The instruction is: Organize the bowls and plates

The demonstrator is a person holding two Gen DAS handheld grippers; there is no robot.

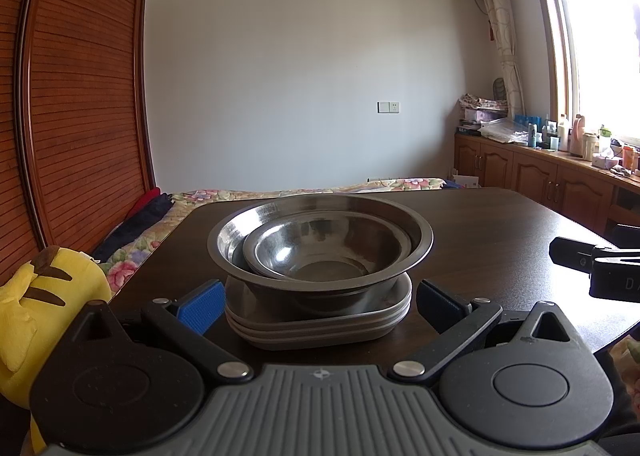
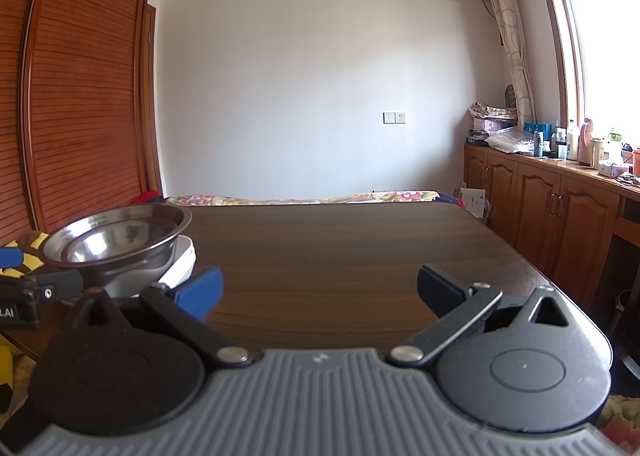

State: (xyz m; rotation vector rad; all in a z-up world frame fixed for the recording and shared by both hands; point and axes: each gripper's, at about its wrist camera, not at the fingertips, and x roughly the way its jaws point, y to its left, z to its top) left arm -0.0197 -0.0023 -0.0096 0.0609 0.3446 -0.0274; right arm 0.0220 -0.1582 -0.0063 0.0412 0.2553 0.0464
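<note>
While both grippers are held wide apart with nothing between the blue pads, everything's already piled up on the dark table (image 1: 500, 223). A small steel bowl (image 1: 326, 252) is nested inside a big steel bowl (image 1: 420, 236), and that pair is set on a stack of plates (image 1: 320, 326), squarish with rounded corners, grey-looking in the left view, white in the right one. The left gripper (image 1: 319, 298) is parked just in front of the stack, one finger on each side of it, not touching. The right gripper (image 2: 320, 290) is pointed over bare tabletop, with the pile off to its left. A yellow plush (image 1: 36, 304) is seen beside the table edge.
</note>
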